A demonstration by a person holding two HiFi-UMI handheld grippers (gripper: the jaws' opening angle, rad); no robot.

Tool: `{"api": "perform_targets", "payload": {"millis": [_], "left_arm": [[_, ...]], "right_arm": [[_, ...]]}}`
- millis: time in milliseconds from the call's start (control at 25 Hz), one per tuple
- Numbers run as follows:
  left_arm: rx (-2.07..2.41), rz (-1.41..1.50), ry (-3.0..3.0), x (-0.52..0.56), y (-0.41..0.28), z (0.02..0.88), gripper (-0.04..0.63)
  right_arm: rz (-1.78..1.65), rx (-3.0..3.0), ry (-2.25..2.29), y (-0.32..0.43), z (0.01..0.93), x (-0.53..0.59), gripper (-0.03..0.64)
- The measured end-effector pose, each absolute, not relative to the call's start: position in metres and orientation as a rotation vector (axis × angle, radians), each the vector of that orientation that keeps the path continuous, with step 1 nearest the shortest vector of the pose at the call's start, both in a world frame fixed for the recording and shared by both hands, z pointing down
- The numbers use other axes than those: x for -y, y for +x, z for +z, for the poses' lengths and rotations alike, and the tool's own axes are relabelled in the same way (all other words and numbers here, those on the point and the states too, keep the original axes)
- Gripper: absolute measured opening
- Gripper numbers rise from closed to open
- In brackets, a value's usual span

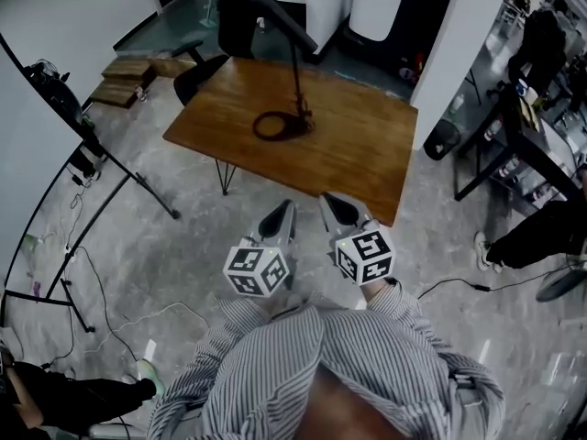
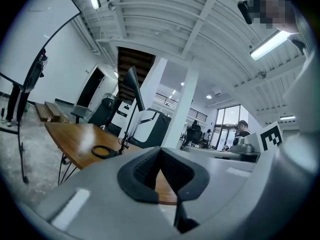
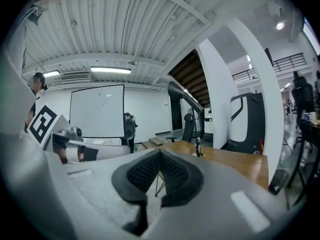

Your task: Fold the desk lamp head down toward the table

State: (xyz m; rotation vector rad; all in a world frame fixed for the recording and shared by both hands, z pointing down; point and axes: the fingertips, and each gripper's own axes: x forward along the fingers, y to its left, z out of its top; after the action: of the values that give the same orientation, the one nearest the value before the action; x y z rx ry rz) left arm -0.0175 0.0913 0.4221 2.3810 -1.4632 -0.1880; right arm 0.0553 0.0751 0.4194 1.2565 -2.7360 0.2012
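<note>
Closed left tongs (image 1: 288,207), right tongs (image 1: 326,201); lamp (image 1: 295,71) stem upright, head (image 1: 266,9) slanted.

— Was the way to the desk lamp (image 1: 295,67) open?

— From the front, yes. The left gripper (image 1: 286,207) and right gripper (image 1: 328,200) hung over bare floor (image 1: 183,246), short of the wooden table's (image 1: 367,168) near edge, and the tabletop on that side was bare.

— Anything crowding the lamp?

— A dark ring (image 1: 280,125) lay at the stem's foot, on its left. A black chair (image 1: 197,76) stood behind the table, a tripod (image 1: 128,177) well off left, a black desk (image 1: 514,145) to the right.
</note>
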Motion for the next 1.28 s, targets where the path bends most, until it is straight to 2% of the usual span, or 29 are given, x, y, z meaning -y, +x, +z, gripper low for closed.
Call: {"api": "perform_targets", "payload": {"millis": [640,1280], "left_arm": [[1.428,-0.201,2.362,-0.007,0.015,0.448,0.003],[1.255,-0.100,2.478,0.184,-0.024,0.454,0.005]], "right_arm": [[0.164,2.810,1.214,0.079,0.435,0.001,0.002],[0.237,2.765,1.246,0.019,0.448,0.188,0.002]]}}
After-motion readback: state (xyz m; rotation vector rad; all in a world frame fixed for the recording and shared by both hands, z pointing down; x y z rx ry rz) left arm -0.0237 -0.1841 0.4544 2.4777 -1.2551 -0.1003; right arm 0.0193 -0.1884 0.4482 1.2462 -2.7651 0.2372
